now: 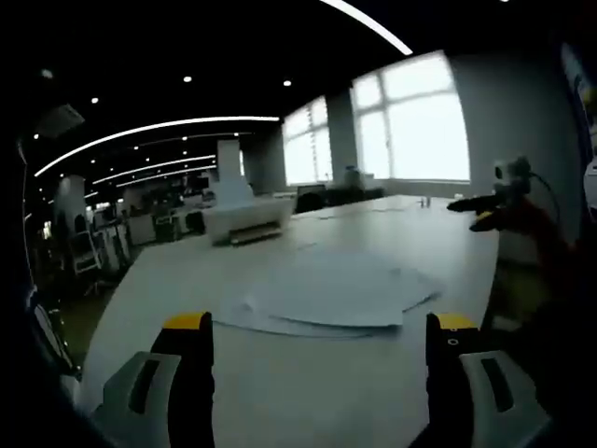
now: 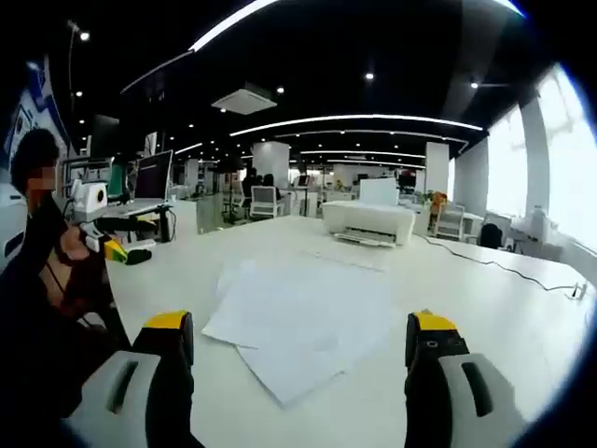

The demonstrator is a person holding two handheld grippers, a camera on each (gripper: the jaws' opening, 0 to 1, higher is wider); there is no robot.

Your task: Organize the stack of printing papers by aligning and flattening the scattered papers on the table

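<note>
A loose, fanned-out pile of white printing papers point(image 1: 336, 294) lies flat on the long white table point(image 1: 280, 392), its sheets skewed at different angles. In the right gripper view the same papers point(image 2: 298, 322) spread ahead of the jaws. My left gripper point(image 1: 317, 331) is open, its yellow-tipped jaws wide apart just short of the pile's near edge. My right gripper point(image 2: 298, 336) is open too, with a corner of the papers lying between its jaws on the table. The right gripper point(image 1: 480, 210) also shows at the right of the left gripper view, held by a person's hand.
A white printer point(image 1: 244, 219) stands on the table beyond the papers, also seen as the printer point(image 2: 368, 222) with a cable point(image 2: 504, 266) trailing right. A person point(image 2: 42, 280) is at the left. Office desks and bright windows point(image 1: 410, 121) lie behind.
</note>
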